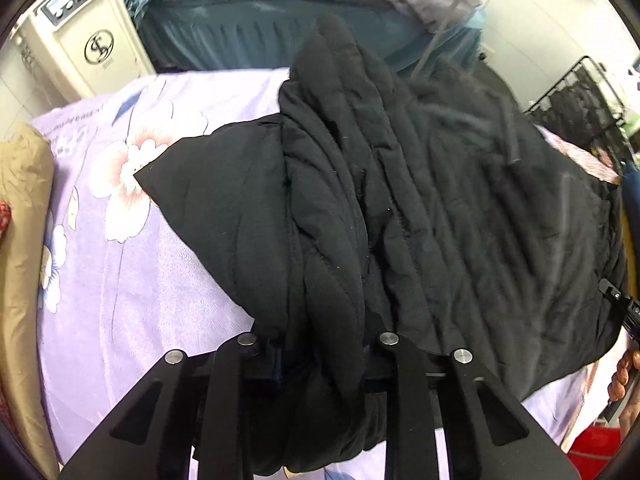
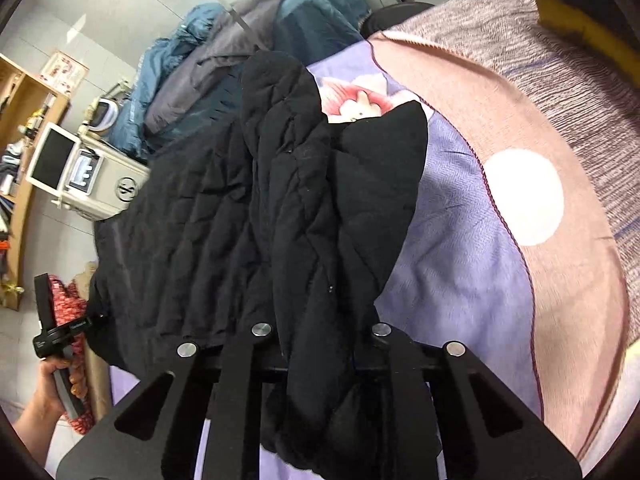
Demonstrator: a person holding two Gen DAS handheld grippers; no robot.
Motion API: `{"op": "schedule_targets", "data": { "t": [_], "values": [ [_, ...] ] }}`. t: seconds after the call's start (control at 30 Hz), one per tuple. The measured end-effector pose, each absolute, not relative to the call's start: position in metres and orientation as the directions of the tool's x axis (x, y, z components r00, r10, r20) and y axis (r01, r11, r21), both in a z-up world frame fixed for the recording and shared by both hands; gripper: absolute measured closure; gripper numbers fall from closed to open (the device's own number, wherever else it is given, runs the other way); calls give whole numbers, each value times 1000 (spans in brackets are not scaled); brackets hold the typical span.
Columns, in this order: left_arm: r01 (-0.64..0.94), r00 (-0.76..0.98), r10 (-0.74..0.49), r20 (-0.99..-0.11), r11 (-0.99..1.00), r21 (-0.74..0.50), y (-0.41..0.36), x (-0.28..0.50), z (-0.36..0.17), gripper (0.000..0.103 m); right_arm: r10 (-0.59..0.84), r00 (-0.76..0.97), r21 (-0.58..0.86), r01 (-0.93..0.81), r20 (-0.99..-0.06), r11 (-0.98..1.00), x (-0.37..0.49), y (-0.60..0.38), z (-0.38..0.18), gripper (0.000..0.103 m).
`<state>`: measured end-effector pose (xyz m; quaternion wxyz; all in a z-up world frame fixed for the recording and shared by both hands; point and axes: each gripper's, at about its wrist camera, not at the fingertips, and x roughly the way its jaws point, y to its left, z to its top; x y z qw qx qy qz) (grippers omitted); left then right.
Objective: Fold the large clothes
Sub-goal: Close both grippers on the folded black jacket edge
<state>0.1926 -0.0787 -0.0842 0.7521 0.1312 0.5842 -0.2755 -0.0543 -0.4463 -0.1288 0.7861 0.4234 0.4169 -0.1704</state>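
A large black quilted jacket [image 1: 440,208] lies spread over a lilac flowered bedspread [image 1: 132,280]. My left gripper [image 1: 320,376] is shut on a bunched fold of the jacket, which hangs between its fingers. My right gripper [image 2: 320,364] is shut on another bunched fold of the same jacket [image 2: 224,216]. The fingertips of both are hidden under cloth. The right gripper's handle and the hand show at the right edge of the left view [image 1: 624,312]. The left gripper's handle shows at the lower left of the right view [image 2: 60,336].
A second bed with teal and grey bedding [image 1: 304,12] stands behind. A beige machine [image 1: 84,36] stands at the far left. A tan pillow [image 1: 20,240] lies along the left edge. A pink and grey blanket [image 2: 560,128] covers the right side. A black rack [image 1: 580,96] stands at the right.
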Motion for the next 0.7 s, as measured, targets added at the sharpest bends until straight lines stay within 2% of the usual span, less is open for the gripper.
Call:
{"op": "schedule_targets", "data": {
  "t": [0.2, 0.37, 0.4, 0.47, 0.53, 0.6, 0.7],
  "values": [
    [604, 107, -334, -936, 770, -205, -74, 127, -39, 82, 140, 624, 582, 591, -768, 558, -103, -440, -94, 87],
    [530, 31, -312, -950, 810, -249, -53, 92, -81, 78, 178, 580, 574, 625, -795, 529, -155, -437, -112, 87],
    [498, 45, -308, -950, 832, -246, -50, 90, -89, 74, 192, 576, 582, 633, -795, 510, -162, -436, -122, 87],
    [421, 68, -316, -946, 869, -260, -46, 94, -98, 58, 209, 588, 609, 647, -781, 459, -170, -438, -135, 87],
    [361, 68, -293, -954, 898, -251, -45, 99, -109, 33, 201, 587, 606, 654, -784, 453, -168, -439, -139, 87],
    [343, 64, -266, -962, 911, -230, -49, 105, -117, 24, 200, 579, 597, 657, -791, 460, -163, -439, -140, 87],
    [342, 46, -254, -966, 913, -224, -62, 112, -121, 23, 201, 569, 585, 647, -798, 489, -161, -439, -139, 86]
  ]
}}
